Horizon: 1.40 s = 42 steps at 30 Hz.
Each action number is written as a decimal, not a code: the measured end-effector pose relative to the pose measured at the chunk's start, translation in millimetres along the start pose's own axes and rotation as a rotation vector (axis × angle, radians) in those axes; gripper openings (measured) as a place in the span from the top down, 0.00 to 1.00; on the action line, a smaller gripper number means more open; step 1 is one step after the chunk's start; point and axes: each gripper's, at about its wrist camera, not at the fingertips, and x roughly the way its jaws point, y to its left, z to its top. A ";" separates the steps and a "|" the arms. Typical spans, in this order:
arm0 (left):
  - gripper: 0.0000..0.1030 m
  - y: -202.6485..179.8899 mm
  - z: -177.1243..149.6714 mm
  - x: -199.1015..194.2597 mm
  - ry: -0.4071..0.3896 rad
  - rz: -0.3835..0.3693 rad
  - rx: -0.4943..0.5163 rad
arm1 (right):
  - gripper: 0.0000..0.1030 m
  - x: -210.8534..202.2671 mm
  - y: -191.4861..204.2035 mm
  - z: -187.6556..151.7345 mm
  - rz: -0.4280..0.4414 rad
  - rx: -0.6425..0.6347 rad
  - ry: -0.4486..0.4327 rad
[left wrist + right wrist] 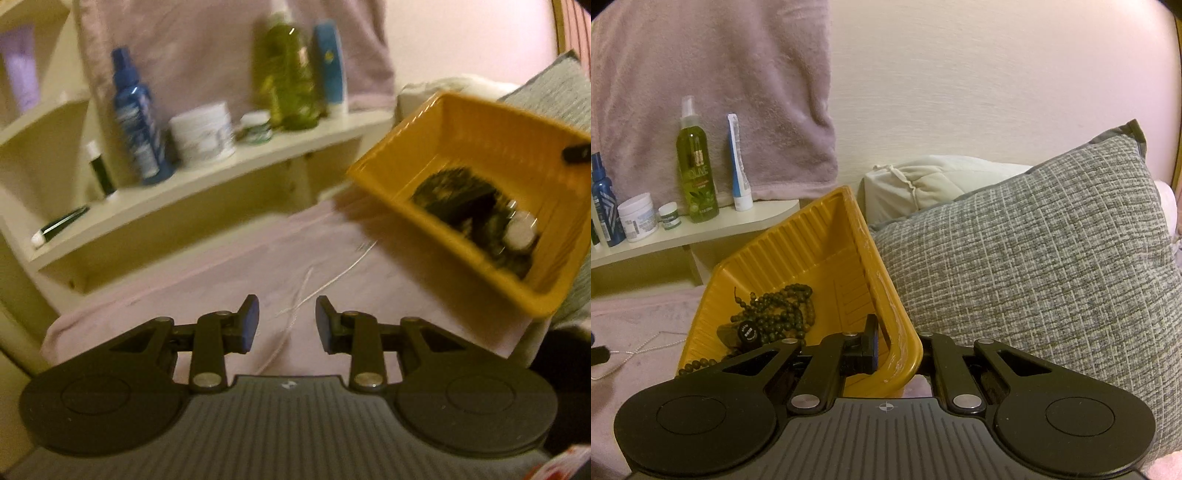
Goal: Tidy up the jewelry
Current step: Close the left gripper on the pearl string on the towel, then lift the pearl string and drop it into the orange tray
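Left wrist view is smeared w/ motion: labels on the blue spray bottle [138,118], white jar [203,131] and green bottle [290,77] can't be read. Yellow tray [436,147] is blurred too; the dark heap inside [458,206] is just a smudge, no single beads to tell. Pale round thing beside it [519,230], can't say what. Thin chain [325,284] on the pink bedcover is a faint streak, lower end hidden behind the left tongs [287,325]. Right wrist view: far finger of the right tongs [899,354] hidden behind the tray rim [886,295]. Bead string [775,310] runs under the tongs' body, rest unseen. Blue bottle [602,199] is cut off by the left edge.
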 end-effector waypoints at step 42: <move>0.98 18.5 118.8 -40.3 -0.201 -0.192 0.005 | 0.92 -2.5 1.6 1.2 -0.002 0.001 -0.004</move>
